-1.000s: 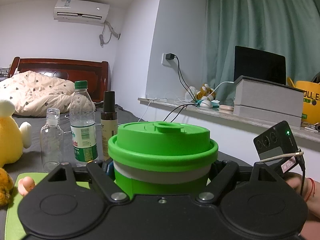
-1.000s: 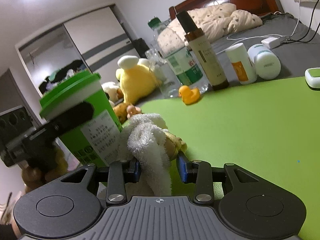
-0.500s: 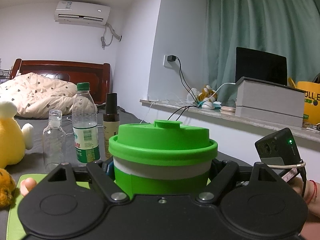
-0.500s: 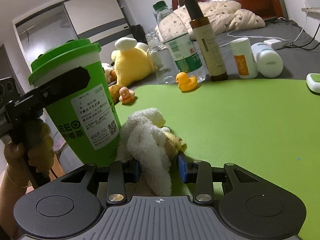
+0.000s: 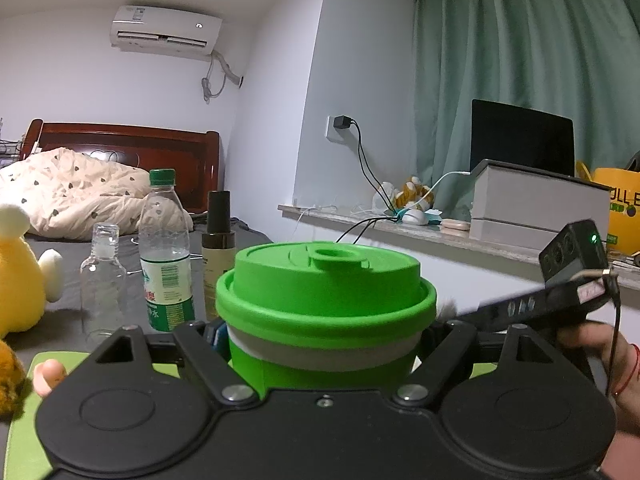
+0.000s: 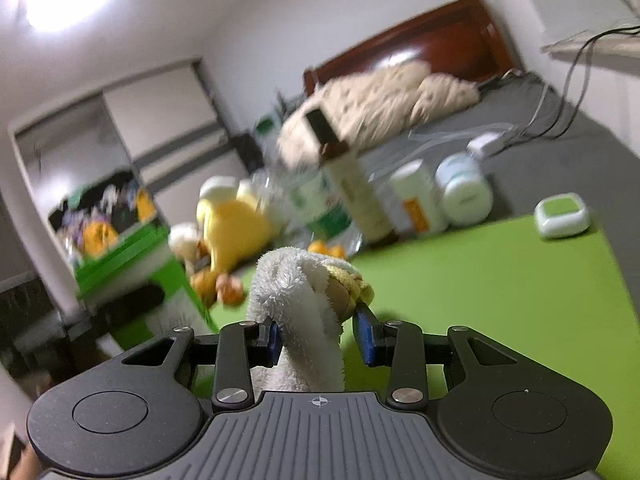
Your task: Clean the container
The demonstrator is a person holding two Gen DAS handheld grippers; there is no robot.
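Left wrist view shows my left gripper [image 5: 326,344] fingers closed around the lidded green container [image 5: 325,304], raised, while my right gripper [image 6: 316,336] pinches the white cloth [image 6: 298,320], so I judge wiping its wall is next.

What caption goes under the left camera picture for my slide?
Left gripper holds a green lidded cup above the green mat, bottles behind.

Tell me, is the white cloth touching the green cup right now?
Cannot tell. In the right wrist view the white cloth and the green cup appear apart, but the frame is motion-blurred.
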